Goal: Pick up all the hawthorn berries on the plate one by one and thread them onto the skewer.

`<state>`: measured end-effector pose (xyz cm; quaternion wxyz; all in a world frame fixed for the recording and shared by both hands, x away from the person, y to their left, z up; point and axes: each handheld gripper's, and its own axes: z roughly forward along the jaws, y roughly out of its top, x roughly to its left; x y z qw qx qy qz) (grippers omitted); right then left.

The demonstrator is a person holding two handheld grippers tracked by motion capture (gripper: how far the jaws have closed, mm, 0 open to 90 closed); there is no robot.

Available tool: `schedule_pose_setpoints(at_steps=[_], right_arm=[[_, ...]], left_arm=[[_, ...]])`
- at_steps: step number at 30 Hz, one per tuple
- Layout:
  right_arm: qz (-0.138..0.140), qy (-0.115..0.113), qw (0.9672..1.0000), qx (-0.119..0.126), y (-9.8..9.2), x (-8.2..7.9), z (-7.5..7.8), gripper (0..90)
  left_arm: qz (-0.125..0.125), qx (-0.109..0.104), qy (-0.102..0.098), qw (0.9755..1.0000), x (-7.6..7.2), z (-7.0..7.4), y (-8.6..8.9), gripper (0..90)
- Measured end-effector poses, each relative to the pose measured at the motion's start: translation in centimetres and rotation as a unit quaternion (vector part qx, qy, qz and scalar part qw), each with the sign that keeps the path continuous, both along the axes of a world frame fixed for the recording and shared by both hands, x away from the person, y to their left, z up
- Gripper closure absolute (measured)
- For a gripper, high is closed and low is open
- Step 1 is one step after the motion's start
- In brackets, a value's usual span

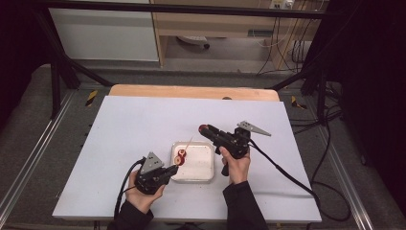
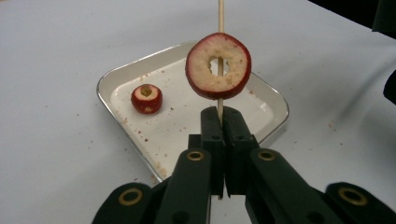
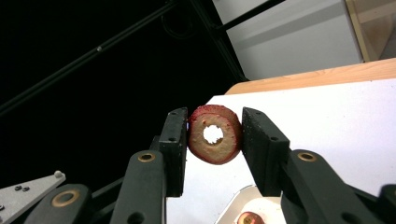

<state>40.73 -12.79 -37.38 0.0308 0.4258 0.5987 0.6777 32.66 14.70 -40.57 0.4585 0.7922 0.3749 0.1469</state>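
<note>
My left gripper [image 2: 220, 114] is shut on the lower end of a thin wooden skewer [image 2: 221, 18]. A red-skinned fruit ring [image 2: 218, 65] with a cored hole is threaded on it just above the jaws. In the high view this gripper [image 1: 174, 167] sits at the white tray's [image 1: 198, 165] near left corner, with the skewered ring [image 1: 181, 155] over the tray. My right gripper [image 3: 214, 134] is shut on a second cored ring [image 3: 229, 142], its pads pressing on the skin at both sides. It hangs above the tray's far right corner [image 1: 205, 129].
A small red fruit end piece [image 2: 146, 98] lies in the tray [image 2: 187, 126], with crumbs scattered in the tray and on the white table [image 1: 134, 124]. A wooden strip [image 1: 191, 91] runs along the table's far edge. Cables trail off to the right.
</note>
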Motion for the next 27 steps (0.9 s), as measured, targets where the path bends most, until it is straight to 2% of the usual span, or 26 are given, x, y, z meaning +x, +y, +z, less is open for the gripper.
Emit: schedule_pose_setpoints(at_steps=[14,17,27], right_arm=[[-0.016,-0.020,0.9994,0.023,0.3,0.1,-0.1,62.5],[-0.016,-0.018,0.9993,0.029,0.4,0.0,-0.2,62.5],[-0.019,-0.025,0.9991,0.028,0.5,0.0,-0.4,62.5]], left_arm=[[0.003,-0.020,0.008,0.9998,0.4,0.4,-1.5,88.4],[0.004,-0.020,0.010,0.9997,0.5,0.3,-1.7,88.4],[0.002,-0.025,0.013,0.9996,0.6,0.3,-2.2,88.4]])
